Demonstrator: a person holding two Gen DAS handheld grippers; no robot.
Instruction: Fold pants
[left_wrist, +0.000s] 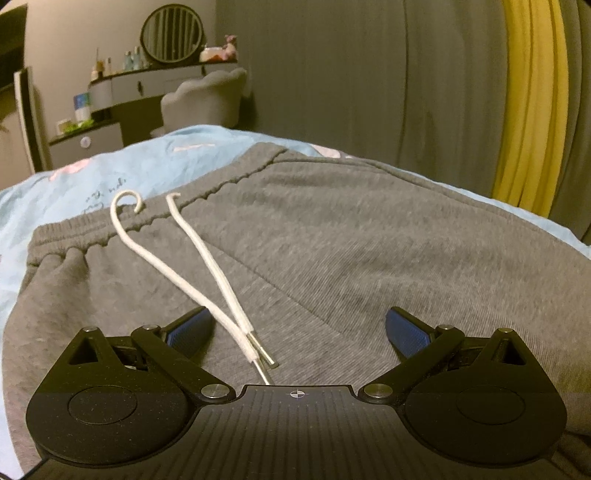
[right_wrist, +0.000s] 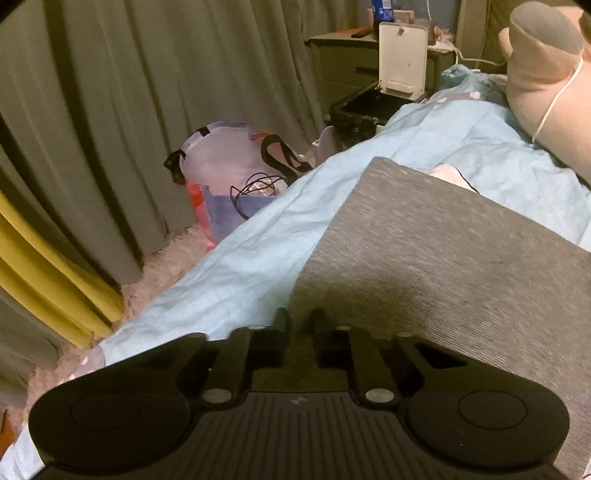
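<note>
I had the grey ribbed-knit jogging pants (left_wrist: 332, 236) spread flat on the bed, over the pale blue printed bedsheet (left_wrist: 74, 184). In my left wrist view the elastic waistband (left_wrist: 207, 195) ran from about nine o'clock up toward twelve, and the two white drawstring cords with metal tips (left_wrist: 221, 280) trailed down from it toward six o'clock, their ends lying between my fingers. My left tool (left_wrist: 295, 332) stood wide open, its blue pads well apart, just above the fabric and gripping nothing.

My right tool (right_wrist: 301, 321) sat at the left edge of the grey cloth, where it met the sheet. Its jaws were drawn nearly together; they seemed pinched on that edge of the pants, though the dark fingertips made the actual bite hard to see. From there a flat grey panel of the pants ran off toward one and two o'clock, ending in a straight edge.

I judged the fold barely begun: the waist end lay unfolded, one edge was apparently in hand, and the left tool had yet to take hold. The lifting and doubling over were left to do.
</note>
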